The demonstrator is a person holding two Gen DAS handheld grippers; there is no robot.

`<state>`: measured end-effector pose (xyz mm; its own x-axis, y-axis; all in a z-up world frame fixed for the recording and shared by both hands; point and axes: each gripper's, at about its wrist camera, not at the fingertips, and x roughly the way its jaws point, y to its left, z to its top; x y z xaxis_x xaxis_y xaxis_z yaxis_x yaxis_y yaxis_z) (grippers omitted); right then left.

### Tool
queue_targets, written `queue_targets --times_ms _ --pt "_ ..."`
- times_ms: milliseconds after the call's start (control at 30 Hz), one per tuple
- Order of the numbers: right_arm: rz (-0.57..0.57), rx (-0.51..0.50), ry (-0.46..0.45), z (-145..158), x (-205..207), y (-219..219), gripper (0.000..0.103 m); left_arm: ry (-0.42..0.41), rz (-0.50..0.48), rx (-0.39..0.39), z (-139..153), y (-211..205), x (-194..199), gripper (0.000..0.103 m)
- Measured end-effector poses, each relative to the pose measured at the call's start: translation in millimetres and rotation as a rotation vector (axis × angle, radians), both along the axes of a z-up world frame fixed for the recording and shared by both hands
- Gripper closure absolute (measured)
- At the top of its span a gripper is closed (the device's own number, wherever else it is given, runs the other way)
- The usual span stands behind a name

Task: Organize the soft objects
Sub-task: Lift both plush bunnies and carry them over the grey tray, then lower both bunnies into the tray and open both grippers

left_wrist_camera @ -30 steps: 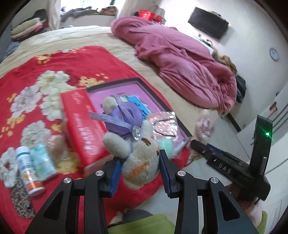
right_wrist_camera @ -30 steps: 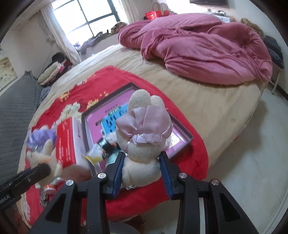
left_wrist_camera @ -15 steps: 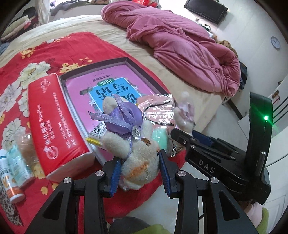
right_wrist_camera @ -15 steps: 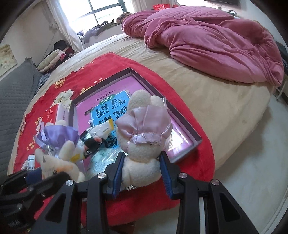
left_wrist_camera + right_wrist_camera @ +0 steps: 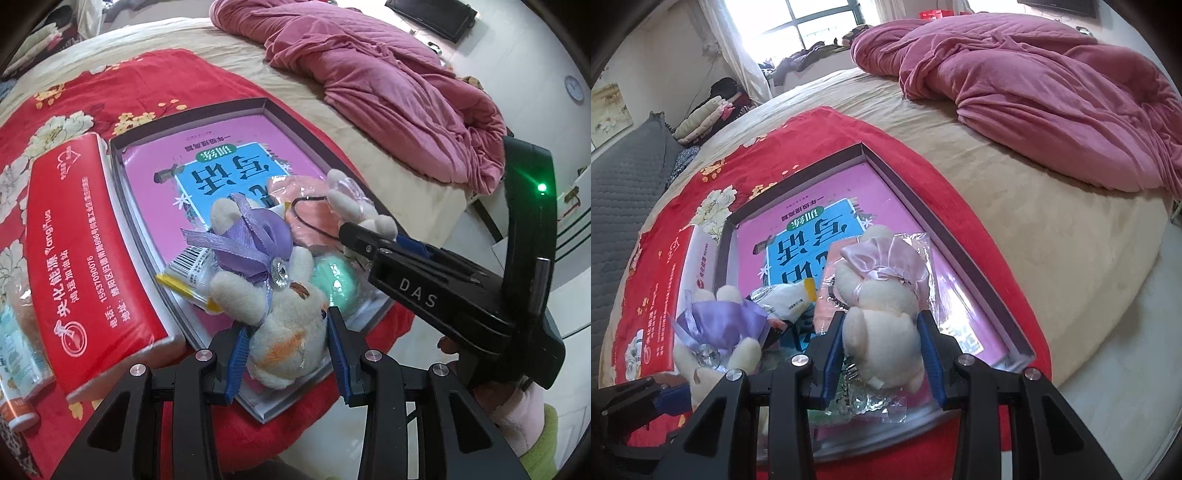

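Left claw [image 5: 286,354] clamped on purple-bowed plush [image 5: 284,317], right claw [image 5: 882,354] gripping pink-bowed plush [image 5: 882,321], both over tray [image 5: 964,236].

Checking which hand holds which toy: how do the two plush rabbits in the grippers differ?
The purple-bow rabbit sits in the left gripper; the pink-bow rabbit sits in the right gripper. The purple-bow rabbit has a clear gem on its ribbon and an orange patch on its body; the pink-bow rabbit shows plain cream fur. Both are small cream plush toys, clamped between blue pads above the open box.
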<state>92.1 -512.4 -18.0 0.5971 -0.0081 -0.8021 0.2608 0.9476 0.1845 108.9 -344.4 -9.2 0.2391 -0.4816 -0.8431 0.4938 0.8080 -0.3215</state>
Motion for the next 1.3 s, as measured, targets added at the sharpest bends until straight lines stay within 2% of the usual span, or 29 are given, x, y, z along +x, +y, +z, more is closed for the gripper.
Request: queue_targets --times_ms 733,900,1300 --pt "0.047 -0.017 -0.011 9.3 1.2 9.2 0.061 0.003 0.007 0.006 -4.2 -1.8 3.9 0.062" --pt "0.038 -0.013 -0.018 12.2 -1.7 7.4 0.055 0.003 0.007 0.004 -4.1 -2.0 3.8 0.062" --pt "0.002 -0.008 -0.028 17.1 -13.5 1.4 0.053 -0.002 0.017 0.030 -5.2 -2.4 4.2 0.061"
